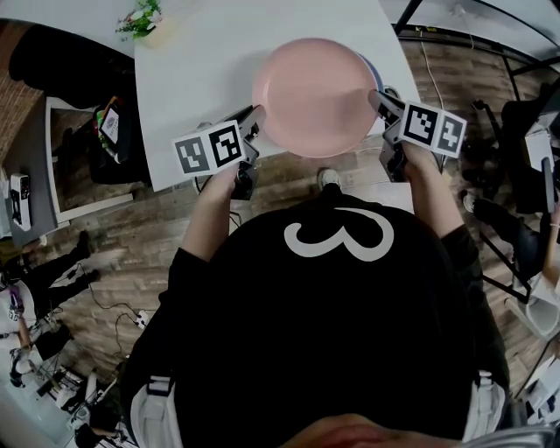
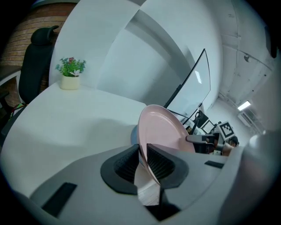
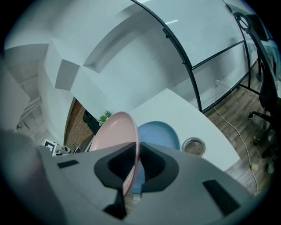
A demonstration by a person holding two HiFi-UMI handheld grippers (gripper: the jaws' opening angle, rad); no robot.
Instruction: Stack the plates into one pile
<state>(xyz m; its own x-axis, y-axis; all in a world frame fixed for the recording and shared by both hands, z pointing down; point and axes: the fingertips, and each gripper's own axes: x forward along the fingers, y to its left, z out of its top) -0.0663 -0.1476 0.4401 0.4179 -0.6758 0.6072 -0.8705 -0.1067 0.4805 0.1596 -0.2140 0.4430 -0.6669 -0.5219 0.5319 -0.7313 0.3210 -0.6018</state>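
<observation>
A pink plate [image 1: 315, 94] hangs above the near edge of the white table [image 1: 201, 70], held from both sides. My left gripper [image 1: 255, 118] is shut on its left rim, and the rim runs between the pads in the left gripper view, pink plate [image 2: 162, 129]. My right gripper [image 1: 376, 98] is shut on the right rim, pink plate [image 3: 112, 134]. A blue plate [image 3: 160, 136] lies flat on the table under the pink one; only a sliver of the blue plate [image 1: 375, 72] shows in the head view.
A small potted plant [image 1: 143, 17] stands at the table's far left corner. A round coaster-like disc [image 3: 193, 146] lies on the table right of the blue plate. Chairs and cables surround the table on the wooden floor [image 1: 105, 254].
</observation>
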